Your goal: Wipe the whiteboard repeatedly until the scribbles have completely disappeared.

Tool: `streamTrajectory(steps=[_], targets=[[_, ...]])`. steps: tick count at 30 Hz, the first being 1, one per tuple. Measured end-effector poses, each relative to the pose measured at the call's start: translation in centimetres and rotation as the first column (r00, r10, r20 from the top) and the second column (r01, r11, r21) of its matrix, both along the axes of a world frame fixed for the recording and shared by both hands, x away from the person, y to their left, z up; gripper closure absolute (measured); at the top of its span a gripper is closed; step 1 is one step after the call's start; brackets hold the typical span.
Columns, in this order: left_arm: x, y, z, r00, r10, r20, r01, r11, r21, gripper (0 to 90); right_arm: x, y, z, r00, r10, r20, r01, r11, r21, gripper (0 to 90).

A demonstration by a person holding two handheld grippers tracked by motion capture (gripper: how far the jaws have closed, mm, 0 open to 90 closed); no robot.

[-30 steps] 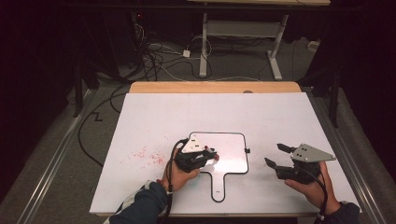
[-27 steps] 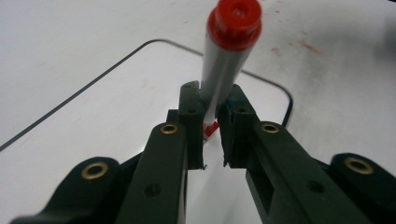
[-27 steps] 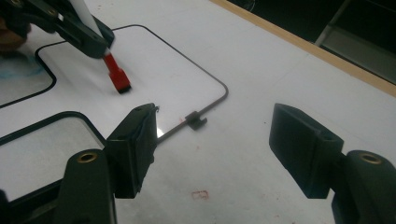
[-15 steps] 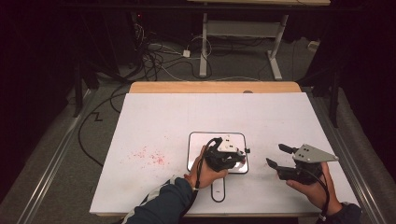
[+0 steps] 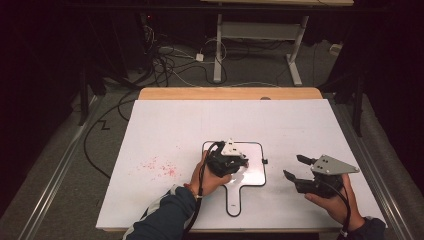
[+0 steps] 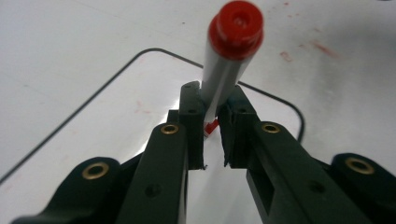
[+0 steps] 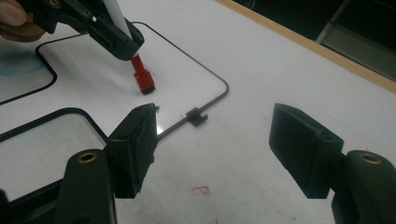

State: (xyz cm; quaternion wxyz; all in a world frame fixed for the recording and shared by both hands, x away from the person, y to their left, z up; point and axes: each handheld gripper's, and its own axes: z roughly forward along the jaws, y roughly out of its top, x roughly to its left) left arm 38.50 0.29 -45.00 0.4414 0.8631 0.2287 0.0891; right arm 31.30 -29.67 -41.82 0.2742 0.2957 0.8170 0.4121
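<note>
Inspector: The left tool (image 5: 235, 162) is clamped on a red marker (image 6: 228, 70), cap end raised, red tip (image 7: 142, 80) pointed down at the small handled whiteboard (image 5: 252, 175) directly beneath it. Whether the tip is touching cannot be told.

Assessor: And the right tool (image 7: 212, 133)?

Inspector: Spread wide, nothing gripped, held beside the board's edge clip (image 7: 196, 115), well apart from the marker.

Assessor: Recommendation?

Inspector: The marker should be kept steeply upright and pressed lightly; the board is best steadied so strokes are not smeared across the bench (image 5: 165, 130).
</note>
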Motion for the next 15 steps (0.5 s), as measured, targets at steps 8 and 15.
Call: streamTrajectory(steps=[8, 15], targets=[[-0.3, -3.6, -0.1, 0.9972, -0.075, -0.005, 0.075, 0.997, -0.019, 78.4, 0.1, 0.0, 0.1, 1.0, 0.004, 0.003, -0.004, 1.0, 0.003, 33.7], [0.8, -5.1, 0.1, 0.9982, -0.058, 0.013, 0.058, 0.9983, -0.004, 78.4, -0.1, -0.1, 0.1, 1.0, 0.009, 0.003, -0.009, 1.0, 0.002, 33.7]])
